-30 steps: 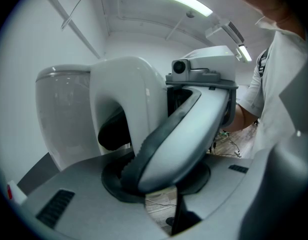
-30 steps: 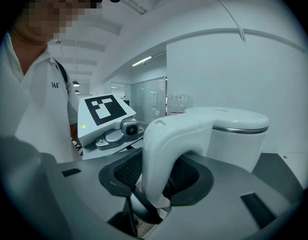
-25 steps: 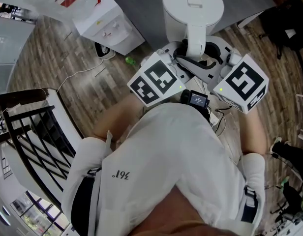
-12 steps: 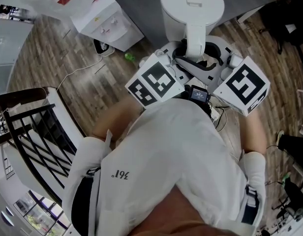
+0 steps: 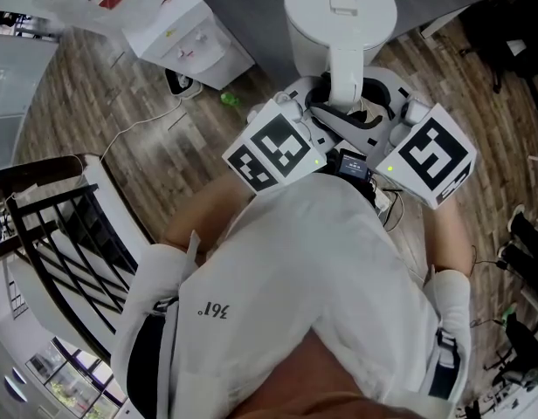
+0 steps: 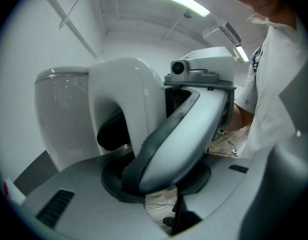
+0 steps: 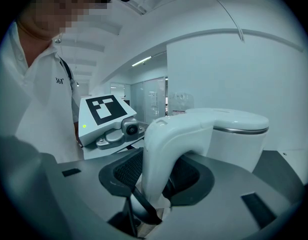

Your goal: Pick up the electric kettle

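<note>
The white plastic electric kettle point(image 5: 341, 11) stands on the dark grey counter point(image 5: 243, 3), its arched white handle point(image 7: 166, 149) turned toward the person. The right hand-held gripper point(image 7: 161, 178) is clasped on that handle, with its dark pads against both sides. The left hand-held gripper point(image 6: 154, 184) looks clenched low on the same handle, yet one curved finger point(image 6: 189, 134) of the right one crosses between its jaws. That crowding is the risk: a jaw pinching its neighbour instead of the smooth plastic could let the kettle slip, swing or tip on lifting. The only legible writing is "361°" point(image 5: 217, 310) on the person's white shirt point(image 5: 321, 260); the kettle shows no brand.
</note>
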Tool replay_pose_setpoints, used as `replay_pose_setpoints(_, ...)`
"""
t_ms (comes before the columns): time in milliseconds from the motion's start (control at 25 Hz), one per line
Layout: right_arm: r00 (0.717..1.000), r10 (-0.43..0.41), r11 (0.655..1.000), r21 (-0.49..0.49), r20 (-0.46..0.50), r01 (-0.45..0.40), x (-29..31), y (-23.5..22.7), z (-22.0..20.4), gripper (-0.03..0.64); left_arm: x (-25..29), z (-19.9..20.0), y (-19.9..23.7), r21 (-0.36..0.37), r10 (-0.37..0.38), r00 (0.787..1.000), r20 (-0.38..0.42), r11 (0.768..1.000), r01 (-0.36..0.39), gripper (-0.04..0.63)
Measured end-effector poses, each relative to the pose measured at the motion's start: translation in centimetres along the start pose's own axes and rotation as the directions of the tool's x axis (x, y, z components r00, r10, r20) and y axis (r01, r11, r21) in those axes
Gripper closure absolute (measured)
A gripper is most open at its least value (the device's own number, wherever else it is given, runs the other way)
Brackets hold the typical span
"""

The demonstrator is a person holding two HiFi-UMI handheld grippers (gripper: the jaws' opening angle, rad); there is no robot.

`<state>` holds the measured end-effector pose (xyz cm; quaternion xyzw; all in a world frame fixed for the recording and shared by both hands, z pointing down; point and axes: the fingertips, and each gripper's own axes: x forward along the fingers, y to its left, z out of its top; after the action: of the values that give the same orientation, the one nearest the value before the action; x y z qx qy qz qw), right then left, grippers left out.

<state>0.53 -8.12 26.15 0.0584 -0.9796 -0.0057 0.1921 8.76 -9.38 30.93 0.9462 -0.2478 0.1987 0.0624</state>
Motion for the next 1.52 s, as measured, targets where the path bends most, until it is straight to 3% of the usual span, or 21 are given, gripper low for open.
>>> replay_pose_setpoints(1520,1.000,-0.011,1.000,-0.012,-0.012,0.011,0.2,-1.4,0.1,0.466,0.6,0.4,1.4,0.018,0.009,1.000,0.005,1.000,-0.009,0.477)
